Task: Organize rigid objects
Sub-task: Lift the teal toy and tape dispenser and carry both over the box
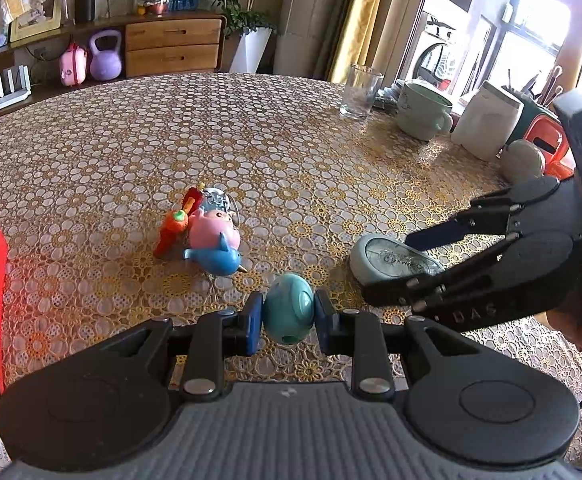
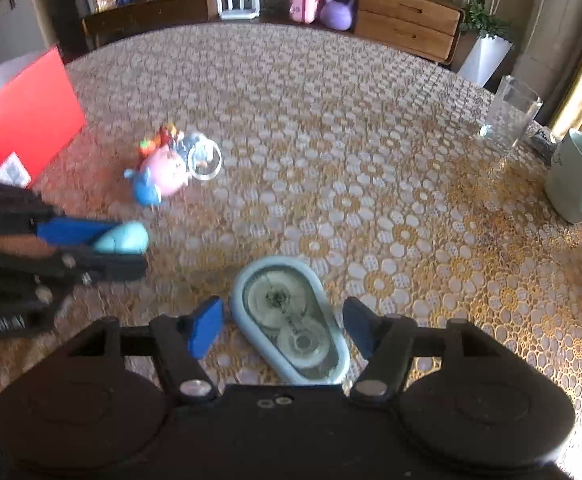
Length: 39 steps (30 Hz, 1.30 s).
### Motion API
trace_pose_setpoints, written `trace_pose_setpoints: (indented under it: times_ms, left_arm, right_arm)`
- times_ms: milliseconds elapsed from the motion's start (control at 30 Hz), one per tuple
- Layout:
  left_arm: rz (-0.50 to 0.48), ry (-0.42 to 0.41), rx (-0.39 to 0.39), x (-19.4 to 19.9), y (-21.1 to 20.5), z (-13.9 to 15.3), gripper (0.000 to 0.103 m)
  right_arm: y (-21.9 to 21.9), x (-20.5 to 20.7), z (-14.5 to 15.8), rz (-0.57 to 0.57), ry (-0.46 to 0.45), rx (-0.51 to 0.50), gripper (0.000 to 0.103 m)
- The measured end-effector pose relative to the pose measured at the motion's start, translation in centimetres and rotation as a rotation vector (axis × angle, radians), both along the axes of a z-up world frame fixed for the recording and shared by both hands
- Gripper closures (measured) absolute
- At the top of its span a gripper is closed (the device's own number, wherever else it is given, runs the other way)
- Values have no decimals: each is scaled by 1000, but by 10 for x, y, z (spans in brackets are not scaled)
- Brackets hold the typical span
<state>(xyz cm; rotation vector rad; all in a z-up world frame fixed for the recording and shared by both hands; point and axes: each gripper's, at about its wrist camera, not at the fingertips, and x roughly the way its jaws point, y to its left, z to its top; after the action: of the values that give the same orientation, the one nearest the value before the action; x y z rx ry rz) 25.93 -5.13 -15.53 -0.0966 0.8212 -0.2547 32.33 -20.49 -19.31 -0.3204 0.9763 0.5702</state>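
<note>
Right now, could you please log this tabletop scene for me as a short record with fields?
surface: table with a floral lace cover
left gripper: shut on a teal egg-shaped toy
right gripper: open, jaws either side of the light blue correction tape dispenser, pads not pressing on it
toy cluster: pink pig, blue whale, orange carrot, lying together
far edge: clear glass, pale green mug
left side: red box

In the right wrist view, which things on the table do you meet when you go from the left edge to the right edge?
Red box → teal egg-shaped toy held in the left hand-held gripper → pink pig toy → light blue tape dispenser → drinking glass → pale green mug.
</note>
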Motion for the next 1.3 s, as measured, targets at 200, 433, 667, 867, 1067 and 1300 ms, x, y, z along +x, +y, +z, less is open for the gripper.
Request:
trace_pose_setpoints:
  times_ms: [200, 433, 667, 867, 1067, 1300]
  left_arm:
    - [6, 5, -12, 3, 2, 0, 77]
    - [10, -5, -21, -2, 5, 8, 77]
    - [15, -28, -34, -18, 13, 28, 77]
    - [35, -63, -52, -39, 30, 60, 77]
    - [70, -80, -58, -60, 60, 90, 77]
    - [125, -105, -62, -84, 109, 120, 77]
  right_arm:
    - [-4, -5, 2, -3, -4, 19, 47]
    - [-6, -17, 11, -95, -19, 56, 57]
    - [-5, -46, 43, -157, -58, 120, 57]
    - [19, -71, 82, -158, -75, 141, 57]
    - [54, -97, 114, -127, -87, 192, 57]
    - [107, -119, 144, -63, -111, 240, 57]
